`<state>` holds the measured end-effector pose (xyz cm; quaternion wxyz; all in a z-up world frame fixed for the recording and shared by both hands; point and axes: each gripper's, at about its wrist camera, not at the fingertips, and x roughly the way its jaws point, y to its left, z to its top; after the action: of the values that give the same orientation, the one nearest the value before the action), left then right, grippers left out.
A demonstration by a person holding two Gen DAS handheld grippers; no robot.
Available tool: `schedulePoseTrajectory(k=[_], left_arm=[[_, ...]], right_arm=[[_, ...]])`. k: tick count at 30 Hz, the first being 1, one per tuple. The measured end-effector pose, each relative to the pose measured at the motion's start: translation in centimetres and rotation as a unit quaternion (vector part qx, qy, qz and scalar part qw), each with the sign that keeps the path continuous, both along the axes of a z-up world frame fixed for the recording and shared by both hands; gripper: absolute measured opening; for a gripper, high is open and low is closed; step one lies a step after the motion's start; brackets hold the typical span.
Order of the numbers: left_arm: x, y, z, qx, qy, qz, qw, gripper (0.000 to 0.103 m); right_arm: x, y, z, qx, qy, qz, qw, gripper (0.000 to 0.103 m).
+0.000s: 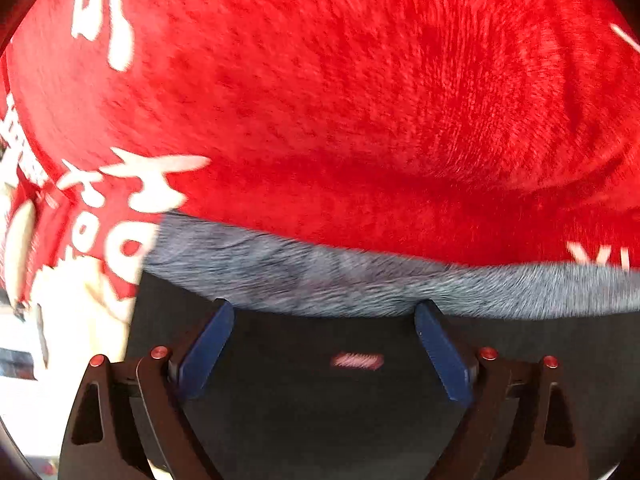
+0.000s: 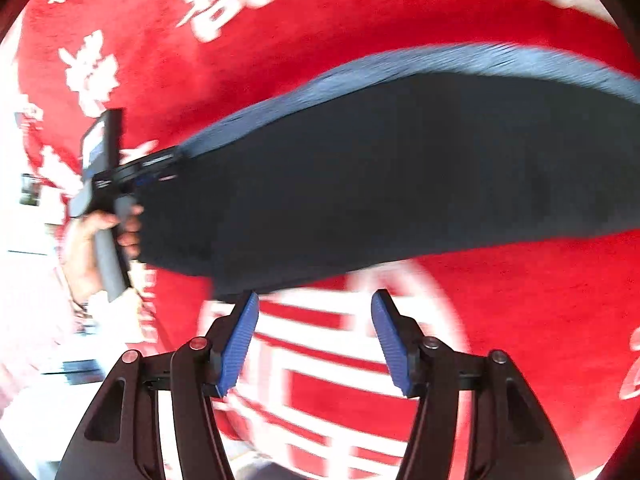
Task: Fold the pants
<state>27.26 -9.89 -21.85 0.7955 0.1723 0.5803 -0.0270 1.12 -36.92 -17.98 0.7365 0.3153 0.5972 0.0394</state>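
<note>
Dark navy pants point(image 2: 360, 176) with a grey fleecy inside point(image 1: 320, 276) lie on a red blanket point(image 1: 360, 100) with white lettering. In the left wrist view my left gripper point(image 1: 324, 312) is open, its blue fingers point(image 1: 208, 344) over the dark outer cloth point(image 1: 320, 420), tips near the grey edge. A small red label point(image 1: 356, 360) sits between the fingers. In the right wrist view my right gripper point(image 2: 316, 304) is open and empty, just short of the pants' near edge. The left gripper's body point(image 2: 104, 184) and hand show at the pants' left end.
The red blanket point(image 2: 540, 320) covers the whole surface, with a large white emblem point(image 2: 320, 360) under the right gripper. Its left edge point(image 1: 80, 280) gives way to a bright, blurred room. The person's pale sleeve point(image 2: 32, 320) is at the left.
</note>
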Motion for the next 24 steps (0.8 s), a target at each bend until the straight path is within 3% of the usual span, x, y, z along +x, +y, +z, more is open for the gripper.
schedulePoseTrajectory(k=[4, 8, 15, 18, 20, 22, 24], left_arm=[[-2.2, 3.4, 2.1, -0.005, -0.011, -0.019, 0.9997, 0.094], [-3.3, 6.7, 1.2, 0.012, -0.001, -0.014, 0.9998, 0.094], [-3.7, 8.1, 0.1, -0.005, -0.003, -0.010, 0.9999, 0.094], [-3.7, 8.2, 0.3, -0.009, 0.000, -0.017, 0.9998, 0.094], [-3.7, 8.5, 0.5, -0.011, 0.002, -0.022, 0.9997, 0.094], [-3.8, 8.6, 0.3, -0.014, 0.000, -0.030, 0.9994, 0.095], [-3.7, 9.0, 0.0, -0.019, -0.005, -0.034, 0.9992, 0.099]], right_arm=[[1.1, 5.0, -2.3, 0.062, -0.003, -0.002, 0.998, 0.063], [2.1, 8.6, -5.3, 0.092, 0.002, -0.016, 0.996, 0.063], [2.9, 9.1, -6.1, 0.110, -0.008, -0.051, 0.993, 0.061], [4.0, 8.4, -6.2, 0.119, 0.008, -0.072, 0.990, 0.008], [4.6, 8.3, -4.9, 0.116, -0.009, -0.063, 0.991, 0.007], [4.5, 9.5, -3.1, 0.074, -0.028, -0.020, 0.997, 0.007], [3.2, 10.0, -3.5, 0.053, -0.012, -0.003, 0.999, 0.007]])
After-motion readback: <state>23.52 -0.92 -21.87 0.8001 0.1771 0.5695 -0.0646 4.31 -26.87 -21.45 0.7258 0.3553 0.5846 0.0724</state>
